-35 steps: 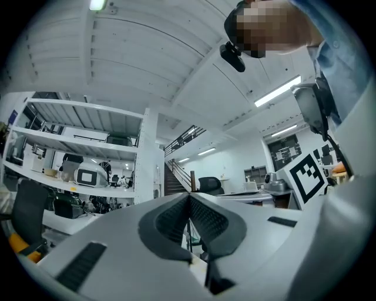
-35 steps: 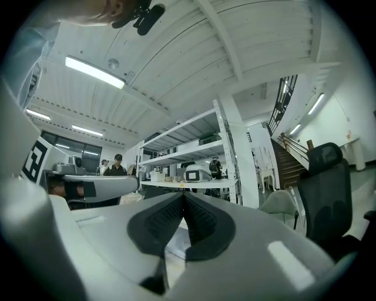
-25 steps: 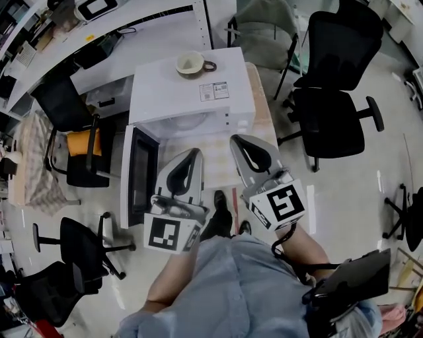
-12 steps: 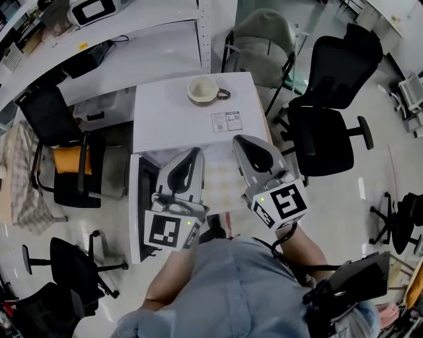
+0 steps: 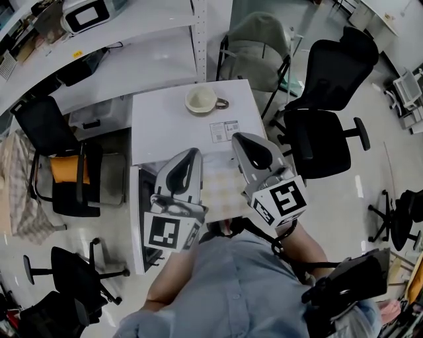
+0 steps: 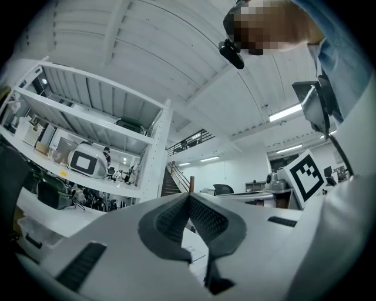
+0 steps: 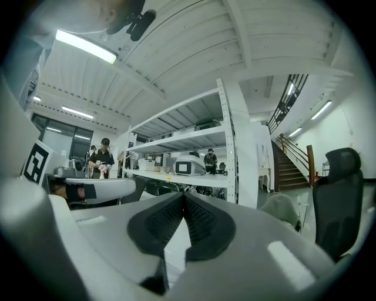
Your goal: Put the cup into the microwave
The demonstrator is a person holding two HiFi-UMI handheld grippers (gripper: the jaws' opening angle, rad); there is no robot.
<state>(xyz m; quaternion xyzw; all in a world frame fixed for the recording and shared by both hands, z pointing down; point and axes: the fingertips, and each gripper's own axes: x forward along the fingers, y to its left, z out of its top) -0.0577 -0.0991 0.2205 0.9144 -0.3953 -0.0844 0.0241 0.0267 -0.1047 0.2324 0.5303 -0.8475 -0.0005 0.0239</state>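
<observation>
A cream cup [image 5: 201, 100] with a dark handle stands upright on top of the white microwave [image 5: 173, 125], near its back edge. The microwave's door [image 5: 141, 221] hangs open at the left; its inside is hidden behind my grippers. My left gripper [image 5: 193, 153] and right gripper [image 5: 236, 138] are held side by side above the microwave's front, well short of the cup. Both are shut with nothing between the jaws. The left gripper [image 6: 188, 196] and the right gripper [image 7: 183, 195] point out level into the room, and neither gripper view shows the cup.
Black office chairs [image 5: 324, 125] stand at the right, a grey chair [image 5: 254, 46] behind the microwave, more chairs [image 5: 59, 165] at the left. A white shelf rack [image 5: 197, 39] with a white device [image 5: 86, 14] runs along the back. People [image 7: 104, 154] stand far off.
In the head view the microwave and cup have slid down the frame and look smaller; the microwave's inside is now hidden. Both grippers stay shut and side by side.
</observation>
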